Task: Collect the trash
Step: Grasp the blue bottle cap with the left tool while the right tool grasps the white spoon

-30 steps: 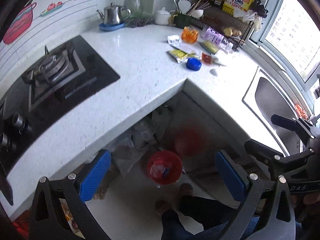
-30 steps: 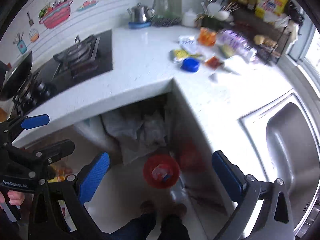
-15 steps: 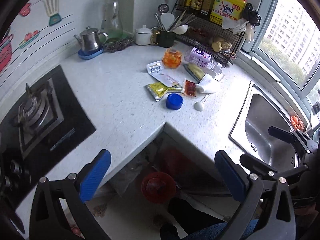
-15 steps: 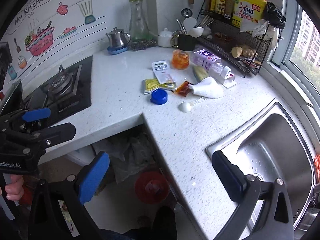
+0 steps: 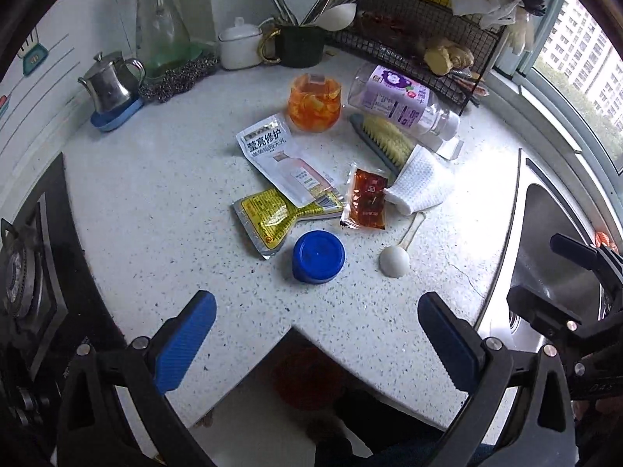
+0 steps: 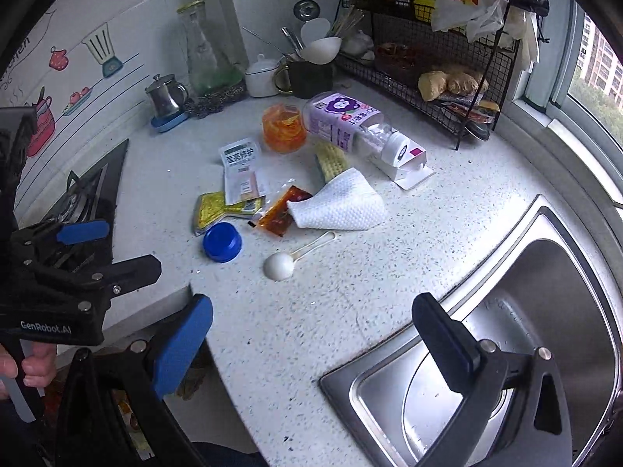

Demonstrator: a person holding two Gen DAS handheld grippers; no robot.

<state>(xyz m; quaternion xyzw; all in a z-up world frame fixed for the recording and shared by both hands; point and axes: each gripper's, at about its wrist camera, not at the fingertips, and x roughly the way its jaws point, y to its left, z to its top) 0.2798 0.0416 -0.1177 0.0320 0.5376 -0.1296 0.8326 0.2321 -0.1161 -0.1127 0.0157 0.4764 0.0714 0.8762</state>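
Note:
Trash lies on the white counter [image 5: 163, 202]: a blue lid [image 5: 318, 256] [image 6: 222, 242], a white spoon [image 5: 395, 258] [image 6: 278, 266], a yellow packet [image 5: 272, 218], a white sachet [image 5: 282, 159], a red sauce packet [image 5: 366, 199] [image 6: 281, 209], a folded paper towel [image 5: 420, 185] [image 6: 338, 204], a purple bottle on its side [image 5: 401, 103] [image 6: 346, 122]. My left gripper [image 5: 317, 334] is open and empty, just short of the lid. My right gripper [image 6: 311, 334] is open and empty over the counter edge by the sink.
A steel sink [image 6: 525, 330] lies at the right. A gas hob [image 5: 27, 272] is at the left. A red bin [image 5: 307, 377] shows below the counter notch. A kettle [image 5: 111, 85], utensil mug [image 5: 301, 44], orange cup [image 5: 314, 103], brush [image 5: 383, 142] and wire rack [image 6: 436, 78] stand at the back.
Both grippers have tilted up from the floor and red bin and moved in toward the counter; the trash pile is now much closer. Both stay open and empty.

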